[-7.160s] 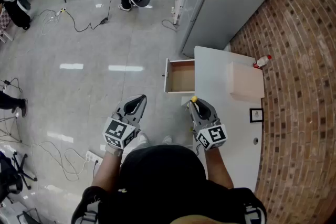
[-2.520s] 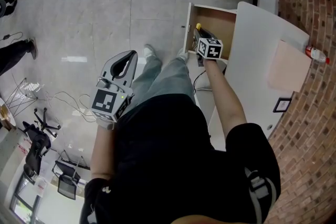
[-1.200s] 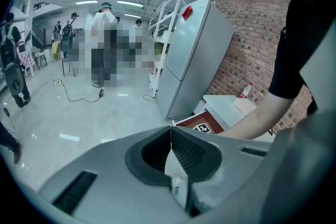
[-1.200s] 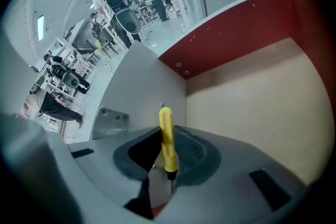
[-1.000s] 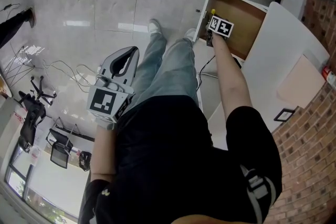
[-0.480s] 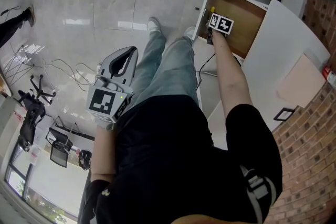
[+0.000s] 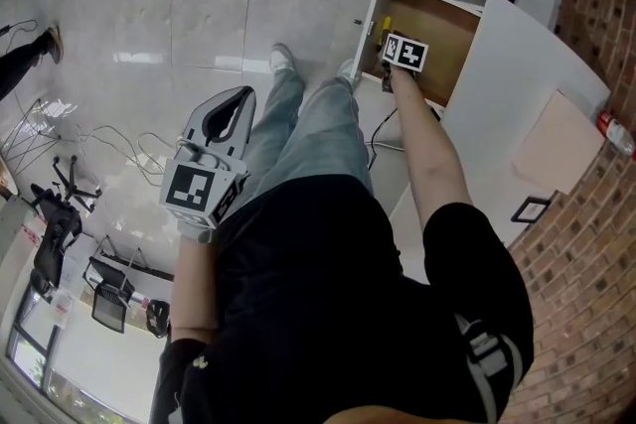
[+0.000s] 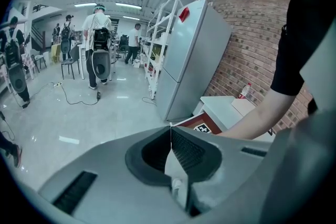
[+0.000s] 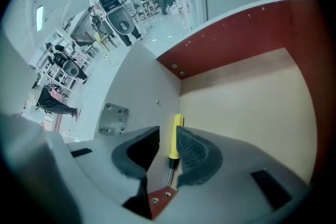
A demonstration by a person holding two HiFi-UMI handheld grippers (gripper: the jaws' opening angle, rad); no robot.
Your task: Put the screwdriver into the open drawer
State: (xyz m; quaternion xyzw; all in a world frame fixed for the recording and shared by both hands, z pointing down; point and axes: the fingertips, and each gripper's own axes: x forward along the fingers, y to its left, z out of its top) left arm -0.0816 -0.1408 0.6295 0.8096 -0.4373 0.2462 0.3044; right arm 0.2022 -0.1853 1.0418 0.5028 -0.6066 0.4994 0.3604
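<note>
The screwdriver (image 9: 173, 140), yellow-handled with a short steel shaft, lies on the floor of the open drawer (image 9: 247, 97) along its front wall. In the head view its yellow handle (image 7: 388, 23) shows beside the drawer's front panel (image 7: 369, 12). My right gripper (image 9: 167, 131) points steeply down over it. Its jaws have just been opening and now stand apart, the screwdriver below the gap and free of the pads. My left gripper (image 7: 244, 95) hangs over the floor to the left, its jaws (image 8: 170, 126) shut on nothing.
The drawer belongs to a white desk (image 7: 512, 65) against a brick wall (image 7: 586, 243), with a beige box (image 7: 555, 146) and a bottle (image 7: 612, 131) on it. My legs (image 7: 308, 134) stand beside the drawer. Cables (image 7: 119, 149) lie on the floor at left. A grey cabinet (image 8: 191, 55) stands behind.
The right gripper has lifted slightly inside the drawer and its jaws have spread. The screwdriver stays down on the drawer floor. The left gripper has kept still.
</note>
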